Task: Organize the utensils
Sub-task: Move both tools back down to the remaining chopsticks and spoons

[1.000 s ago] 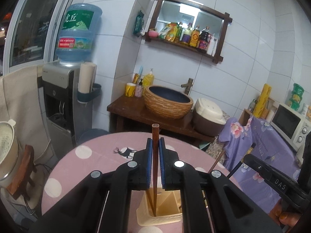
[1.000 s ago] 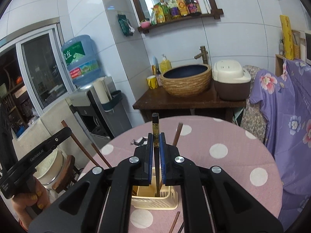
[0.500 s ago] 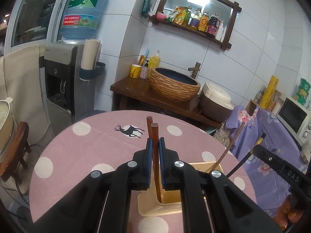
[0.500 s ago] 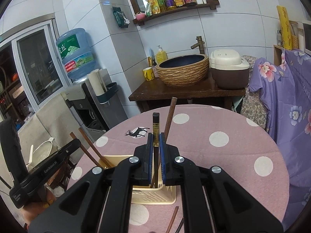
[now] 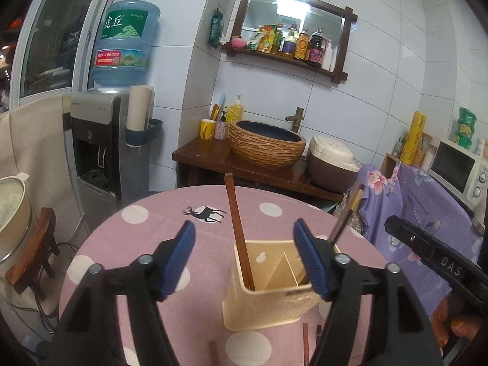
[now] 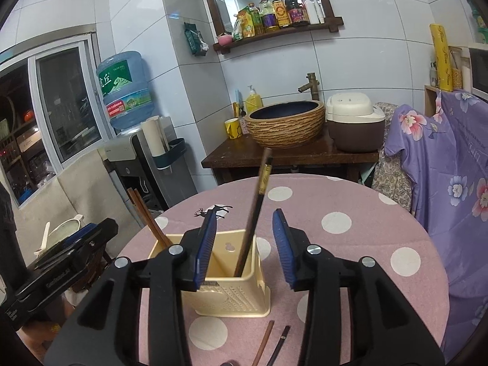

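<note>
— Over the bench (image 6: 350, 201), right at the cream holder (image 5: 262, 302): hovering with the left gripper (image 5: 244, 228), spread wide, clamped on nothing. Same with the right gripper (image 6: 245, 213): parted, bare, straddling the holder's far rim.

— Why parted?

— Probably finished dropping sticks in. Seemingly sorted by kind: brown chopsticks (image 5: 236, 222) in the left compartment, dark chopstick (image 6: 259, 195) with a gold band in the right one, across the divider.

— And why leaning?

— Much taller than the holder, so propped against the rim, tilted outward to opposite sides. Likely to tip the light holder if knocked.

— Anything left to sort?

— Two loose chopsticks flat on the cloth just in front of the holder, a brown one (image 6: 263, 341) and a darker one (image 6: 279, 344). Judged next for picking up; hard to pinch, being thin and flat.

— Surface?

— Round, under a pink cloth with white dots and a deer print.

— Room?

— White-tiled kitchen: water dispenser (image 5: 100, 140) at left, woven basin (image 5: 267, 143) and rice cooker (image 5: 332, 161) on a dark wooden stand, bottles on a wall shelf (image 5: 286, 58), purple floral cloth (image 6: 442, 167) at right.
</note>
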{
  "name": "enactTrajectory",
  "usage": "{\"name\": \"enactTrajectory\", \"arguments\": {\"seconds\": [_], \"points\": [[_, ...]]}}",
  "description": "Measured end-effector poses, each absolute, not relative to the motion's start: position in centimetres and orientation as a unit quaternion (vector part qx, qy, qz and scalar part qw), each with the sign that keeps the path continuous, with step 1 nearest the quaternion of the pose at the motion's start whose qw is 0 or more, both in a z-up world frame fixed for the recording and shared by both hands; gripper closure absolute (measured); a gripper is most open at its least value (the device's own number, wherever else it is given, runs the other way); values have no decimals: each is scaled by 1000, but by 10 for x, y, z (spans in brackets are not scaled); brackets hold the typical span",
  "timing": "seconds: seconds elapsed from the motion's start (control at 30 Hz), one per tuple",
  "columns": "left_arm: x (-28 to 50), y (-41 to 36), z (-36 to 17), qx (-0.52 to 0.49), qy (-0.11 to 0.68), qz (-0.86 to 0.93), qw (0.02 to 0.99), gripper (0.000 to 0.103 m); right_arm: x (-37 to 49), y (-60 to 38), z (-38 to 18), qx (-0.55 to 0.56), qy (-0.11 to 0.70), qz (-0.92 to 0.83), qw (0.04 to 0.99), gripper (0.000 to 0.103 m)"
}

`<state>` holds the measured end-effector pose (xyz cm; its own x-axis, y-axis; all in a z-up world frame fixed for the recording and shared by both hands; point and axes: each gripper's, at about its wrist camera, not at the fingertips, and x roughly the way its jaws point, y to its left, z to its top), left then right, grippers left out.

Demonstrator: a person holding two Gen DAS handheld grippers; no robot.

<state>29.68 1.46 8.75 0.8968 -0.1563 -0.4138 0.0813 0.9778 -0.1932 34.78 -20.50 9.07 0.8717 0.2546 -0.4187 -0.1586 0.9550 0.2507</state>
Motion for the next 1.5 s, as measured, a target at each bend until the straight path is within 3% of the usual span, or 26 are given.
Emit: {"name": "enactTrajectory", "arguments": {"seconds": [0.23, 0.4, 0.47, 0.63, 0.73, 0.93, 1.5], "points": [[269, 27, 61, -87, 235, -60, 966, 11, 316, -214, 62, 94, 249, 95, 959, 53], [258, 38, 19, -82, 285, -44, 954, 11, 302, -219, 18, 82, 300, 74, 948, 51], [256, 42, -1, -84, 313, -41, 945, 14, 300, -220, 3, 87, 319, 72, 941, 51], [252, 45, -39, -85, 366, -41, 926, 37, 291, -222, -32, 90, 355, 56, 929, 51], [248, 42, -55, -85, 386, -44, 917, 43, 287, -221, -48, 88, 371, 50, 923, 51], [246, 31, -67, -72, 403, -53, 911, 48, 288, -212, -73, 86, 409, 58, 907, 55], [250, 29, -75, -60, 408, -39, 910, 48, 323, -179, -98, 45, 453, 29, 890, 72]]}}
